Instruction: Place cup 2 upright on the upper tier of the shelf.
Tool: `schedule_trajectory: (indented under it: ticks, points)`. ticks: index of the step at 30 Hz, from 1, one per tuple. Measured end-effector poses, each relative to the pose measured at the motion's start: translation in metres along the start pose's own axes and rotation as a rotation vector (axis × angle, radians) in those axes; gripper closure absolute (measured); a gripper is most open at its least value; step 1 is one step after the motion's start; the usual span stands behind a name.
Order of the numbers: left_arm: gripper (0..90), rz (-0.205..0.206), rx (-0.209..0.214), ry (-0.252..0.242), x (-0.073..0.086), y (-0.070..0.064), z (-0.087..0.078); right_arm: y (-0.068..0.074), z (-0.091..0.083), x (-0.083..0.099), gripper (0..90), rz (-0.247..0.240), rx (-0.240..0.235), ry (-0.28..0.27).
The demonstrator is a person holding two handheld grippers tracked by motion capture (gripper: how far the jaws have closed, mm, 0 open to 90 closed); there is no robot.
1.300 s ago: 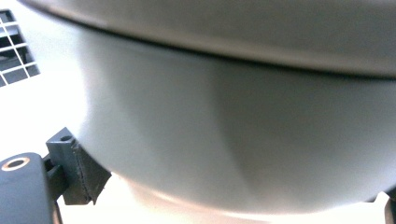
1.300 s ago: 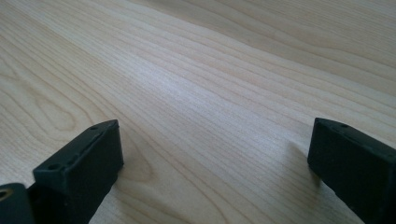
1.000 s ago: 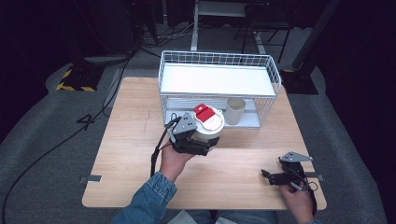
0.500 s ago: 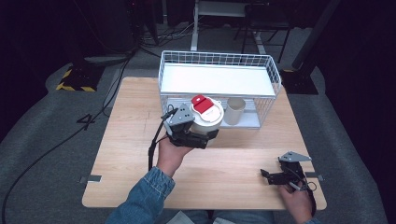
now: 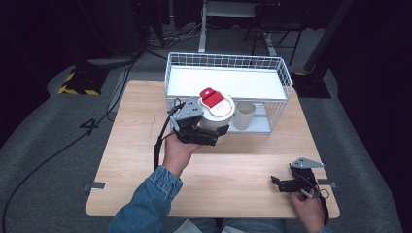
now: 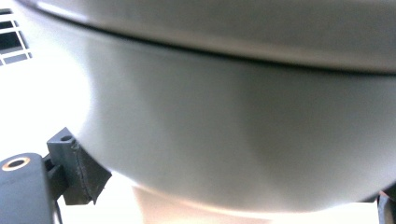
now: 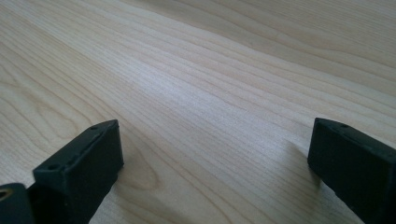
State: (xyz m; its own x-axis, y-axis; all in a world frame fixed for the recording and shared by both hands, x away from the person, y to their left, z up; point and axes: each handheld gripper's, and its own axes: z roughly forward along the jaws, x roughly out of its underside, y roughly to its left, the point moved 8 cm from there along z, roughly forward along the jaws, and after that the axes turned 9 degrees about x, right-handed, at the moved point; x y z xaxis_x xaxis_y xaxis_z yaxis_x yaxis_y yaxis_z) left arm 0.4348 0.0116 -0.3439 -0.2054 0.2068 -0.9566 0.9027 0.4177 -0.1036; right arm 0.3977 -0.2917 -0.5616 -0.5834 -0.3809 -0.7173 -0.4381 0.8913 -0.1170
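Carried forward over the last second, the white container (image 5: 216, 114) with its red-tabbed lid (image 5: 212, 96) now hangs at the front edge of the wire basket (image 5: 279, 68), gripped by the left tool (image 5: 208, 134), whose jaws are closed around the container's lower body; the person's left hand (image 5: 177, 151) and denim sleeve (image 5: 145, 201) reach in from the near edge of the bench (image 5: 131, 145). In the left gripper view the container's grey-white wall (image 6: 233, 121) sits right against the camera, with one black jaw tip seen at lower left. One container, one beige cup (image 5: 244, 115), one basket and two tools can be counted. The cup stands upright just right of the container, under the basket's white shelf (image 5: 228, 82) at its open front; the shelf's top is bare. The right tool (image 5: 284, 183) rests well apart from the basket, near the bench's front right corner, held by the right hand (image 5: 308, 208); its jaws stand wide apart with nothing between them, and the right gripper view shows bare wood (image 7: 210, 93) in the gap. Open bench lies left of the basket and across the whole stretch between the basket and the near edge
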Motion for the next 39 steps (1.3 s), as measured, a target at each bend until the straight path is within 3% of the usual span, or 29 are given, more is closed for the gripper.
schedule_trajectory:
  ticks: [5,12,18,39]
  points:
    - [10.2,-0.002,-0.005,-0.025,-0.015,0.006,-0.003,0.000,0.000,0.000,3.6,0.003,0.003,0.001]
    - [10.2,0.021,-0.048,-0.011,-0.026,0.018,-0.004,0.000,0.000,0.000,3.7,0.004,0.007,0.002]
    - [10.3,-0.014,-0.060,-0.019,-0.034,0.034,-0.003,0.000,0.000,0.000,3.7,0.006,0.009,0.002]
    - [10.3,-0.025,-0.122,-0.078,-0.075,0.071,0.012,0.000,0.000,0.000,3.7,0.010,0.012,0.003]
